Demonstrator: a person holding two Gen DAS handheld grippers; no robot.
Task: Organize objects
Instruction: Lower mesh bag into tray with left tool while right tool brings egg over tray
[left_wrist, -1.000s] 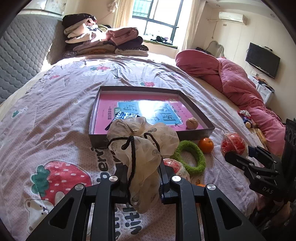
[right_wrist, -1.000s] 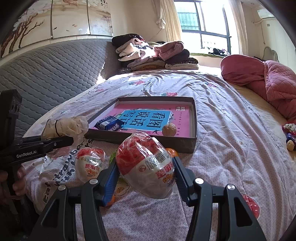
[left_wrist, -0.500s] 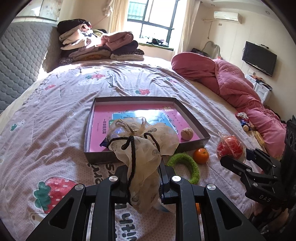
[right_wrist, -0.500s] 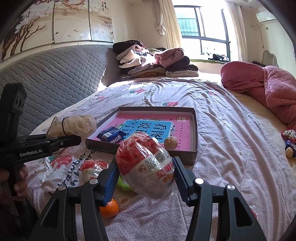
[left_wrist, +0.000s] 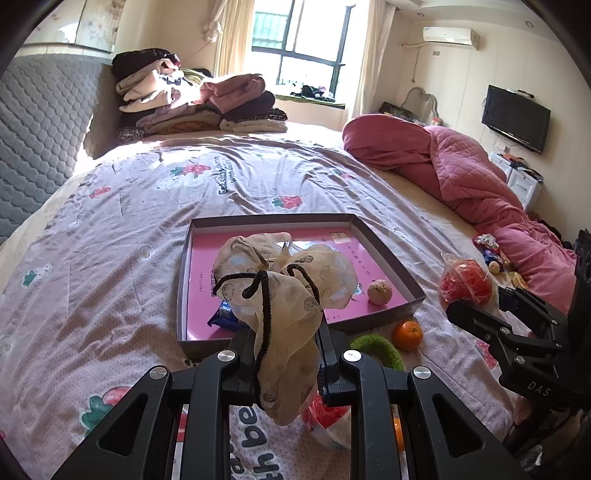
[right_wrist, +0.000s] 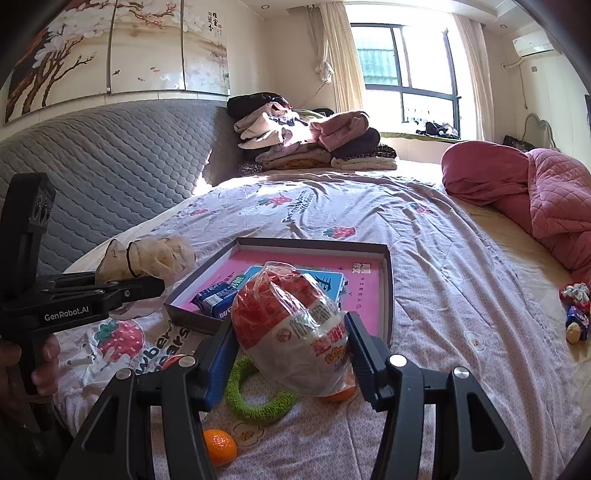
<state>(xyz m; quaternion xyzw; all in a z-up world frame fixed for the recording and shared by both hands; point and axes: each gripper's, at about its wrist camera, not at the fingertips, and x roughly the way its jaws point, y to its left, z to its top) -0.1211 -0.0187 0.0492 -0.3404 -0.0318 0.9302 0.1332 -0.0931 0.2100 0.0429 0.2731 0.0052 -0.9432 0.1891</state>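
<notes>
My left gripper (left_wrist: 286, 354) is shut on a beige drawstring pouch (left_wrist: 284, 295) and holds it above the bed in front of the grey tray (left_wrist: 183, 280). My right gripper (right_wrist: 293, 350) is shut on a red-and-white wrapped egg (right_wrist: 295, 332), held above the bed near the tray (right_wrist: 386, 295); it also shows in the left wrist view (left_wrist: 467, 282). The tray holds a blue book (right_wrist: 332, 282), a blue packet (right_wrist: 218, 301) and a small tan ball (left_wrist: 379, 291). A green ring (right_wrist: 255, 397), oranges (left_wrist: 407, 334) (right_wrist: 219, 446) and a second egg (left_wrist: 327, 417) lie on the bed.
A pink quilt (left_wrist: 461, 177) lies along the bed's right side. Folded clothes (left_wrist: 195, 107) are stacked at the far end by the window. A grey padded headboard (right_wrist: 92, 177) runs on the left. Small toys (right_wrist: 574, 310) lie at the right edge.
Both grippers have risen and drawn back from the tray with their loads. The tray and the loose things on the bed appear lower and farther off.
</notes>
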